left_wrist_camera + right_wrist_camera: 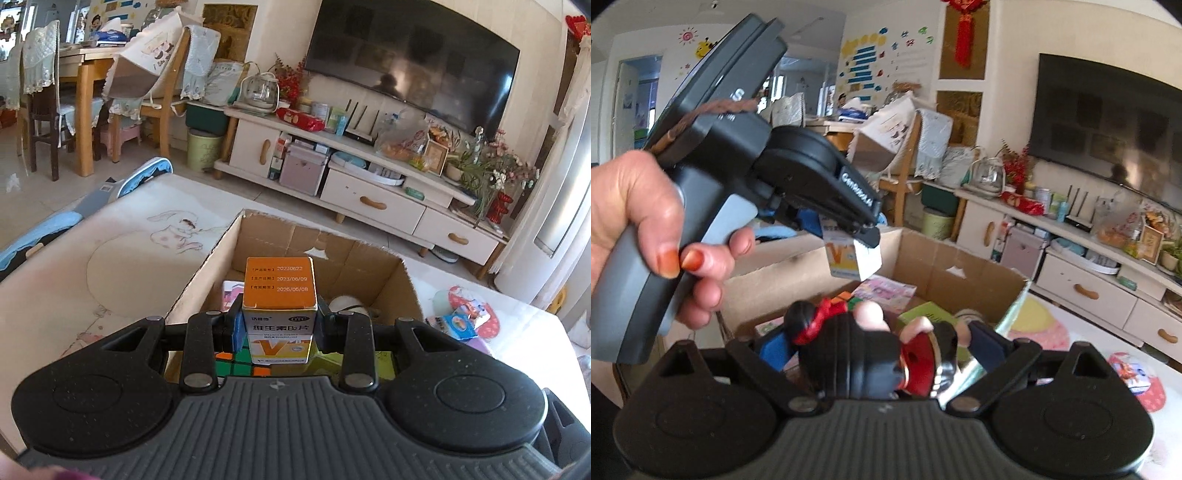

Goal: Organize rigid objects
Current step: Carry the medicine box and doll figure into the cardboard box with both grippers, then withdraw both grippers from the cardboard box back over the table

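Seemingly clear above cardboard box (pixel 207 280) rim

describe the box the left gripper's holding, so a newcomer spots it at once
Find the open cardboard box on the table. Above it, the left gripper is shut on a small upright carton. Only it has an orange top with printed dates and a big V on its front.

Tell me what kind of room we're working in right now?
Most likely a home living room: a large television on the wall above a low white media cabinet, and a wooden dining table with covered chairs behind.
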Tool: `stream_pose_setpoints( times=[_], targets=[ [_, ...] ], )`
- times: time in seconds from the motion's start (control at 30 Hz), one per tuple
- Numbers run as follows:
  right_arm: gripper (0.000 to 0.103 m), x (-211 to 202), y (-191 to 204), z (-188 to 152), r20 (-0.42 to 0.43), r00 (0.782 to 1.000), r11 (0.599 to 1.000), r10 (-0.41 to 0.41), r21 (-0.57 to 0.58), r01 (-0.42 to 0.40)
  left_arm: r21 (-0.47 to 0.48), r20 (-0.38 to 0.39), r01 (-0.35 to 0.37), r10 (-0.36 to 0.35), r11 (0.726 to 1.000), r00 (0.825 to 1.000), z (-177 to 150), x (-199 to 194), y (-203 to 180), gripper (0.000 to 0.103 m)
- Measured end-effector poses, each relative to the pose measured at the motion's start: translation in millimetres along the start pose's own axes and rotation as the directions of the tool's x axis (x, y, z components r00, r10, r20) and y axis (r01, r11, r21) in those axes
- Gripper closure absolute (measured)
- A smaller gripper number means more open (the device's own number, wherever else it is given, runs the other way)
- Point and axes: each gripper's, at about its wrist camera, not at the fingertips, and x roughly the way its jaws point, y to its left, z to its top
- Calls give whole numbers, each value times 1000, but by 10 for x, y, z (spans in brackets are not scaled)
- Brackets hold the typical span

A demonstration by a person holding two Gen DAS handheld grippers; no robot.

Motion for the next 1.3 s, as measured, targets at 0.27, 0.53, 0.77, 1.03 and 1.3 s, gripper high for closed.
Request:
stream_pose_setpoints(
  times=[0.27,0.53,0.77,1.03,1.3],
  targets=[
    [8,168,67,-56,-45,999,999,20,-27,-21,11,-29,-17,17,1000,999,-9,36,-36,51],
    [1,42,35,-53,-1,1000,1000,-2,3,2,14,-25,-23,24,1000,999,-7,29,-47,27],
    [1,-128,-67,-81,34,998,998,-49,45,47,32,-18,-33,33,999,999,-13,29,-82,7],
    [1,-258,-172,-206,55,991,989,-123,84,118,54,-22,-40,41,998,999,-24,56,-116,0],
    [1,-334,-336,-317,60,982,976,-181,134,172,75,-32,-28,31,997,999,-33,52,-111,0]
  ],
)
